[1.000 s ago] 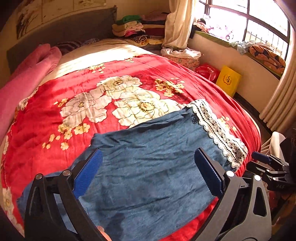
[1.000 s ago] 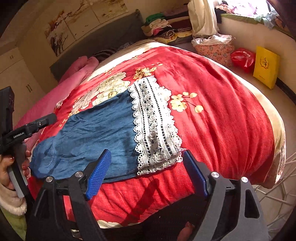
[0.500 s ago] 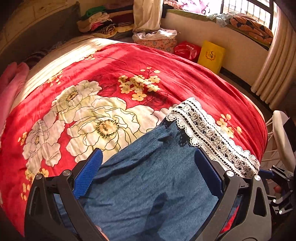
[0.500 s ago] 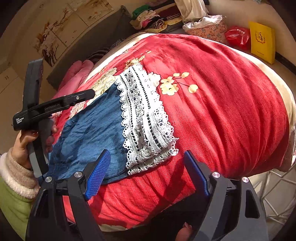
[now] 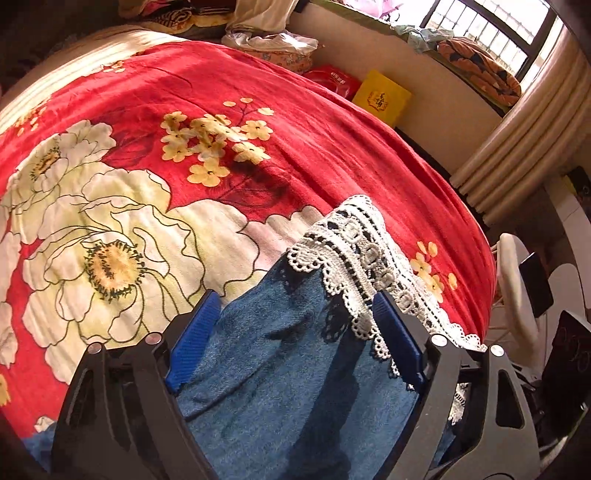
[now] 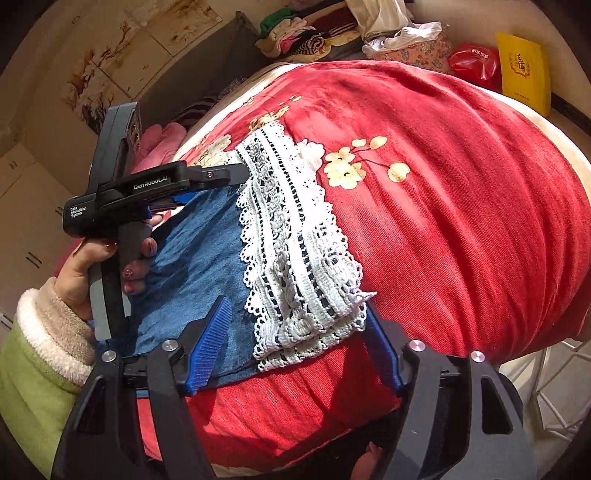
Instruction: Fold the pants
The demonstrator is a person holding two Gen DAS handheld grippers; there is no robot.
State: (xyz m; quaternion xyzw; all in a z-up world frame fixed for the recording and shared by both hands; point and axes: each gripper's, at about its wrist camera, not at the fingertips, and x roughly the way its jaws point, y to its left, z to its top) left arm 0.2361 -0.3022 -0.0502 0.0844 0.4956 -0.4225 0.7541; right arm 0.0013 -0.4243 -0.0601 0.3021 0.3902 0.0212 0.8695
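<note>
The blue denim pants [image 5: 295,387] with a white lace hem [image 5: 369,258] lie flat on the red floral blanket [image 5: 332,122]. My left gripper [image 5: 295,325] is open, its blue pads straddling the far corner of the leg where the denim meets the lace. In the right wrist view the pants [image 6: 192,266] and lace hem [image 6: 295,258] lie ahead. My right gripper [image 6: 295,339] is open, straddling the near lace corner at the bed's front edge. The left gripper [image 6: 236,173] reaches the far lace corner there.
A yellow bag [image 5: 380,98] and red bag [image 5: 332,79] stand on the floor beside the bed. Folded clothes [image 6: 306,33] are piled at the headboard. A pink quilt [image 6: 162,144] lies at the left. Curtains [image 5: 517,140] hang at the right.
Both grippers have moved forward and lower onto the lace hem end of the pants. The left one went to the far corner, the right one to the near corner. Both remain open.
</note>
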